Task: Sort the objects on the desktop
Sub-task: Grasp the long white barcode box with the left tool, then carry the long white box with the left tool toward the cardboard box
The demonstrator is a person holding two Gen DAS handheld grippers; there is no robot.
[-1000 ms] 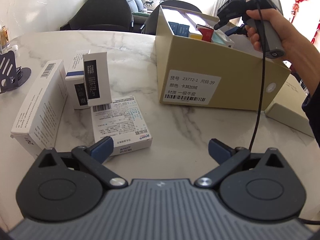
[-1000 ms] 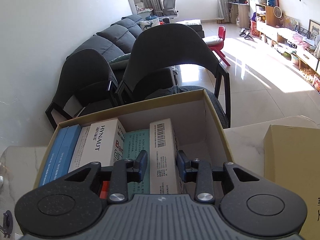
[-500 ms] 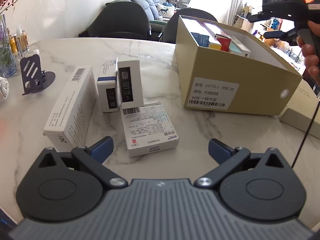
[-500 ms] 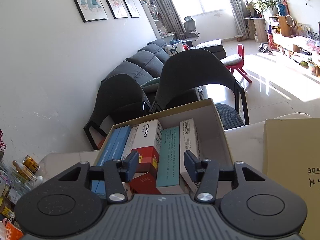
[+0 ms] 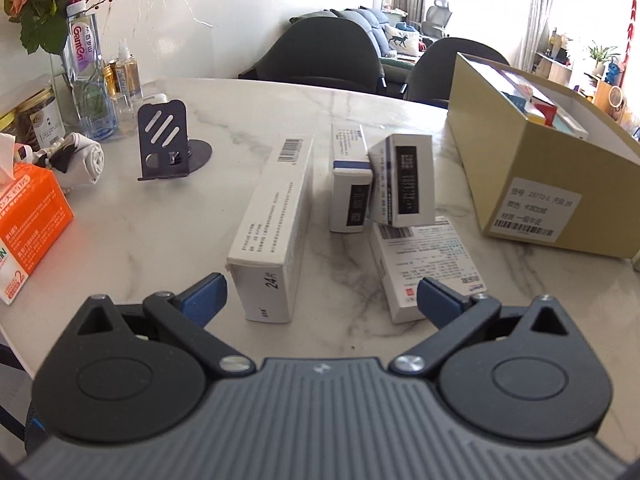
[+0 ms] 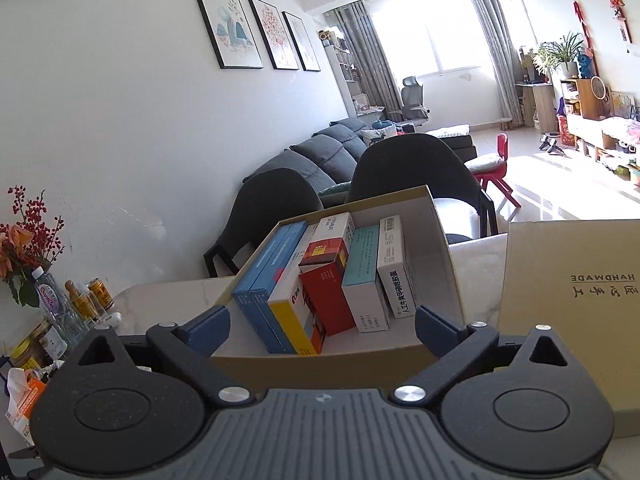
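- Both grippers are empty, with blue-padded fingers spread wide
- Left gripper (image 5: 322,294) is held low over the marble table (image 5: 160,232), level and pointing across it toward the loose boxes; its fingers touch nothing
- Between those fingers, just ahead, a long white box (image 5: 276,224) marked 24 stands on its narrow side, running away from the camera
- A flat white box (image 5: 428,264) lies label-up near the right finger; a tilted white box (image 5: 404,180) with a black panel leans on its far end, against a small upright white box (image 5: 349,184)
- Right gripper (image 6: 322,330) hangs above the near end of the open tan shoebox (image 6: 444,264), angled slightly downward into it, fingers apart on either side of the packed row
- Inside stand blue boxes (image 6: 264,288), a yellow-edged box (image 6: 290,316), a red box (image 6: 326,296), a teal box (image 6: 362,276) and a white box (image 6: 394,264), side by side
- The shoebox lid (image 6: 568,320) lies just to the right
- An orange tissue box (image 5: 28,220) and a black phone stand (image 5: 166,144) sit well apart at the left
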